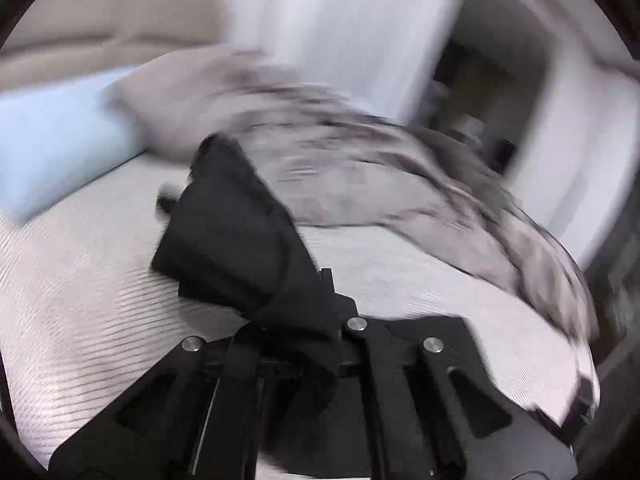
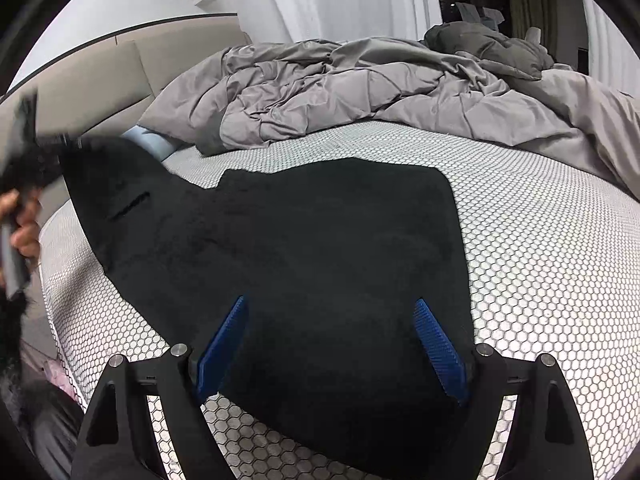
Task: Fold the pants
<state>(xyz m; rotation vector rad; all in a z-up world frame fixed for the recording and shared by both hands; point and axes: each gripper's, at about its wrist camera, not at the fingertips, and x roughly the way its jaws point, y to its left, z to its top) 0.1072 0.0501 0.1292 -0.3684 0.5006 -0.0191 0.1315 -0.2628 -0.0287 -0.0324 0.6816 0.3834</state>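
Folding underway — first fold of the pants, black, lying spread on the bed toward its near edge, over the honeycomb-patterned cover. Left gripper: jaws closed on a bunch of the black cloth, which stands up out of them and drapes back over the tool; in the right wrist view the same end of the garment rises off the bed at its left side toward a blurred hand and tool. Right gripper: jaws wide apart, blue pads to either side of the near part of the pants, gripping nothing; whether the pads touch the cloth cannot be told. Gray duvet: heaped along the far side of the bed, apart from the pants. Pale blue pillow: at the far left corner, by the headboard. Step in hand, by judgement: the lifted end is to be carried across onto the flat part. Next move calls for — the left keeping its pinch while it travels over, the right pinning or gripping the near part so the cloth does not drag, and the edges meeting square.
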